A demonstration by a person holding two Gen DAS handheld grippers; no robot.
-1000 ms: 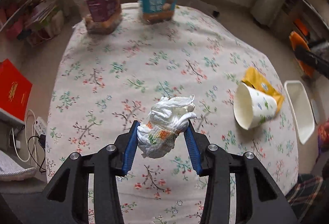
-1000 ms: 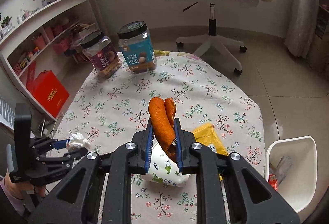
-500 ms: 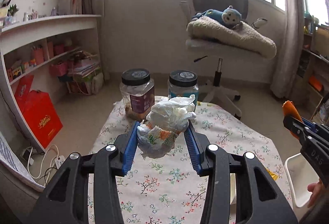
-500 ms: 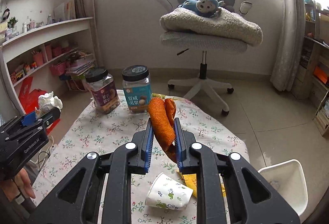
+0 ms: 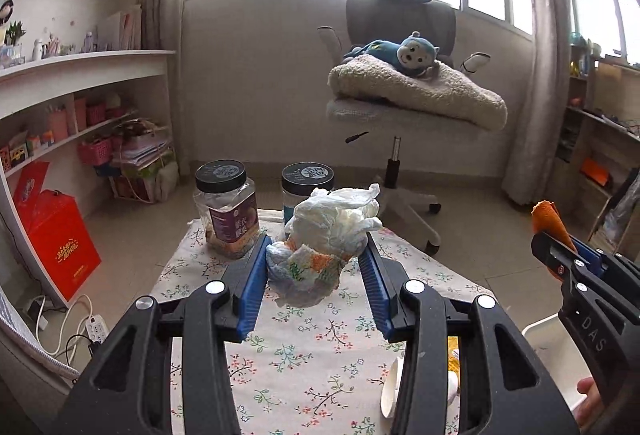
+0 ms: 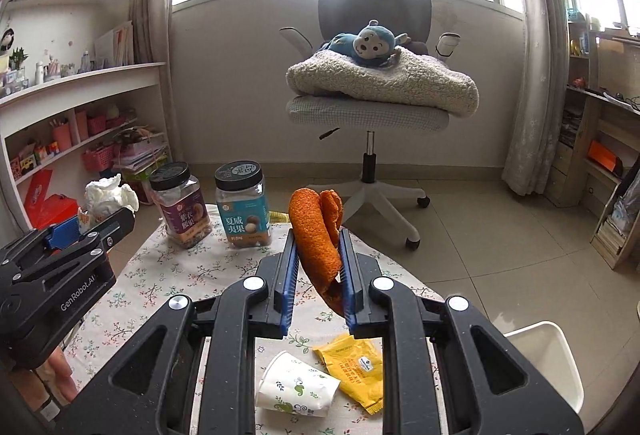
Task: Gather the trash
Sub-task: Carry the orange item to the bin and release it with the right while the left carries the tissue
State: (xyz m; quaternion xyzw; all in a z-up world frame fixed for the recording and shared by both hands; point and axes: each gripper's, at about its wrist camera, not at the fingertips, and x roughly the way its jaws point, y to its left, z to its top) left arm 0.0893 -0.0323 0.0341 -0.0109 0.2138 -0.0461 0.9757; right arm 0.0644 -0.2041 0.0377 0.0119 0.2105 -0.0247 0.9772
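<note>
Carrying trash, the right gripper [image 6: 316, 263] clamps an orange peel [image 6: 314, 235], the left gripper [image 5: 316, 267] clamps a crumpled tissue [image 5: 328, 231]; the white bin [image 6: 560, 363] sits lower right, nearer the right gripper.

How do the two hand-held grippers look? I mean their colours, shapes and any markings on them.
Both are black plastic frames with triangular cut-outs and silver screws. The left gripper and right gripper each have two fingers lined with ribbed blue pads. White lettering reads "GenRobot.AI" on the left body, "DAS" on the right.

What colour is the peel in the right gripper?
Orange. The peel shows best in the right wrist view, clamped in the right gripper.
</note>
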